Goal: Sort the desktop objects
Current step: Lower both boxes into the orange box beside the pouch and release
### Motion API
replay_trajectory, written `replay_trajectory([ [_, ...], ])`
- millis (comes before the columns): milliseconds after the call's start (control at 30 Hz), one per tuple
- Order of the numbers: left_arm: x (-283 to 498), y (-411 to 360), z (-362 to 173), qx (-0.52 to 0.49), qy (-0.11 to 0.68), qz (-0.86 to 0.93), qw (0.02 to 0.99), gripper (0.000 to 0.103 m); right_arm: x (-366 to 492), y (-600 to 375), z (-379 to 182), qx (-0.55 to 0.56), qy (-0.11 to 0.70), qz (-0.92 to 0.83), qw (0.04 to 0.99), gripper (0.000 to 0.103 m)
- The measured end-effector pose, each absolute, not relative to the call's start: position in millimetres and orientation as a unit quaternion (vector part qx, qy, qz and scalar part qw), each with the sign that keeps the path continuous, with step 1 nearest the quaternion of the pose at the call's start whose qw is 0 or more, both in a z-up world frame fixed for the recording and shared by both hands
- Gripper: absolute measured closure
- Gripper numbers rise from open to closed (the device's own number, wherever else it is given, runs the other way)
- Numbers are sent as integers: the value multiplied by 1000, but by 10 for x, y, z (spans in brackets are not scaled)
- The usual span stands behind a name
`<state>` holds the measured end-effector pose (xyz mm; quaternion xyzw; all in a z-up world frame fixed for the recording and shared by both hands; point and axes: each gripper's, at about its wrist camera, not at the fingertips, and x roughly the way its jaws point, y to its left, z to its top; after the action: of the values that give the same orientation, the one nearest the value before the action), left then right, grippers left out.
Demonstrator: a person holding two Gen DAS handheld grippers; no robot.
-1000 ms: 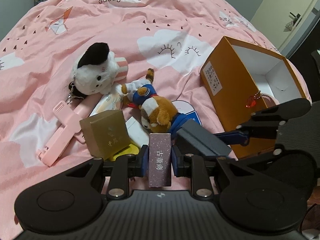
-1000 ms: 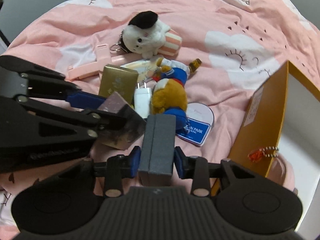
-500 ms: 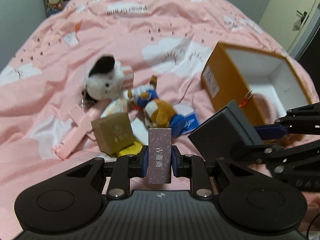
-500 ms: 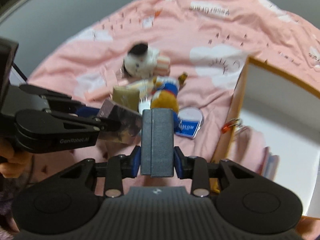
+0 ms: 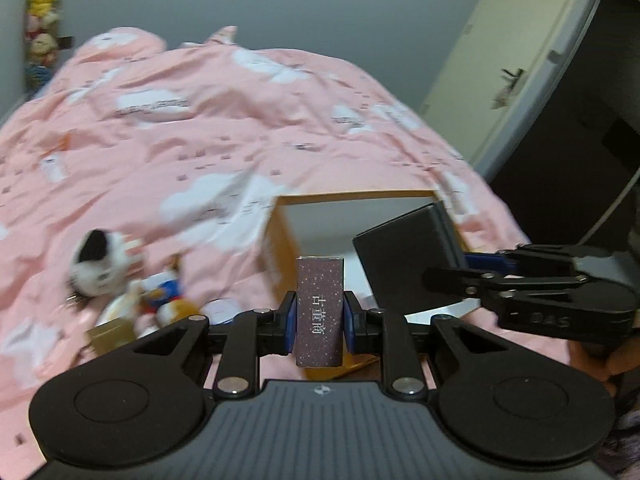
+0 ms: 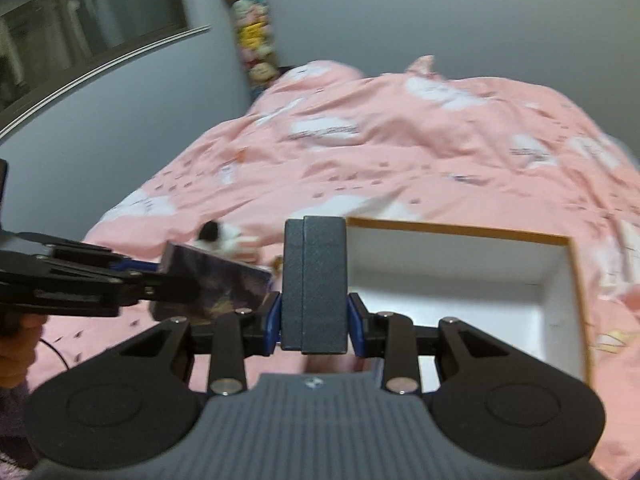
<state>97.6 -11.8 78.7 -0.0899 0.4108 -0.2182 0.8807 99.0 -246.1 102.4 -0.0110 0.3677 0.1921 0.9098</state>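
Left wrist view shows a slim purple box (image 5: 319, 312) with pale lettering standing upright between the pads of the left hand-held gripper (image 5: 319, 322), which is clamped on its two narrow sides low down, so most of the box sticks up clear of the pads. Just to its right a dark grey box (image 5: 408, 258) is held by the right hand-held gripper (image 5: 476, 270), pinched by one end; in the right wrist view the same grey box (image 6: 314, 284) sits squarely between the blue pads of that gripper (image 6: 314, 322), a seam down its face suggesting a lid and base. Both boxes look like stiff, light card, likely smooth-sided, so a firm squeeze across flat opposite faces near the middle should hold them; too much pressure could dent the purple one, and the grey lid might slip off if held by one half only.

Both hang over or just before the near edge of an open orange carton (image 6: 572, 280) with a white inside, which lies on the pink bed cover (image 5: 240, 120). Toward the left side of the bed, blurred, lie a white-and-black plush toy (image 5: 98, 266), a brown plush in blue (image 5: 166, 296) and a gold box (image 5: 112, 334).
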Motion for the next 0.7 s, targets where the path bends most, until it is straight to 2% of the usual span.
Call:
replay_trajectory([
  [300,1299,-809,660,-98,446,-287,842,77,1148,-3066,825,5,399,125,908,67],
  [700,1707,-1491,103,-47,548,-251,797,77,1673,-3373,158,-6,509,129,851,67],
])
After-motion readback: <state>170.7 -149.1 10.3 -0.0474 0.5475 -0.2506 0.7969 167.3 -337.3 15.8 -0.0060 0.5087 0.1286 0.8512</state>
